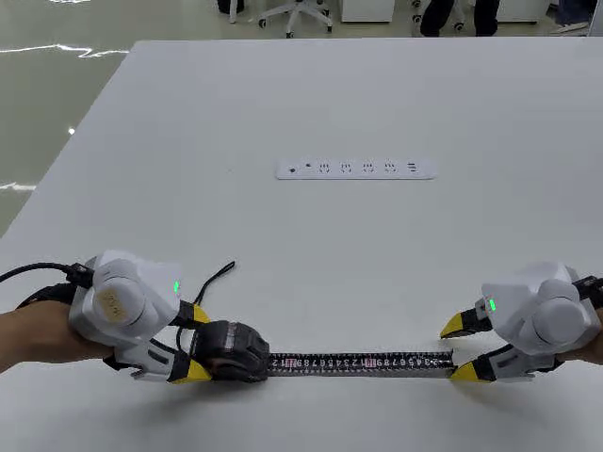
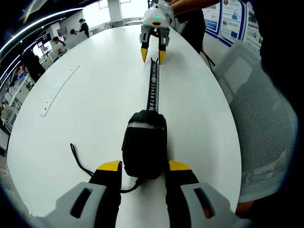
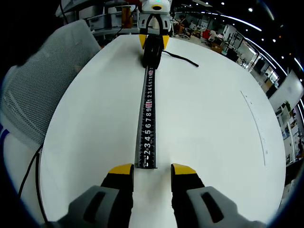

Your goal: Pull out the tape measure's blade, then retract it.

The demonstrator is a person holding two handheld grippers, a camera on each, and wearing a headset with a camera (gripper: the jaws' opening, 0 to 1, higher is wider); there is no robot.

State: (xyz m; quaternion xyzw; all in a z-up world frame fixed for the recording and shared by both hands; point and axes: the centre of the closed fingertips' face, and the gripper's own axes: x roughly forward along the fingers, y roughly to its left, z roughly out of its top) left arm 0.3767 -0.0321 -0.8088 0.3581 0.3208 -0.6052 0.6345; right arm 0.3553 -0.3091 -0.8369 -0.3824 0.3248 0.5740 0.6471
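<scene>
Open-plan office / lab floor, not a home. Evidence: a large white table [image 1: 377,104] with a multi-socket power strip [image 1: 355,169] lying on it, a glossy pale floor [image 1: 47,66] behind, and the castor base of a swivel chair [image 1: 297,14] past the far edge. Left gripper view: a mesh-backed office chair [image 2: 266,114] beside the table, printed posters [image 2: 232,19] on the wall, people [image 2: 28,59] among rows of desks further back. Right gripper view: long ceiling strip lights [image 3: 247,23] (typical open-floor lighting), cluttered workstations [image 3: 102,19], and more benches with gear [image 3: 209,33] in the background.
</scene>
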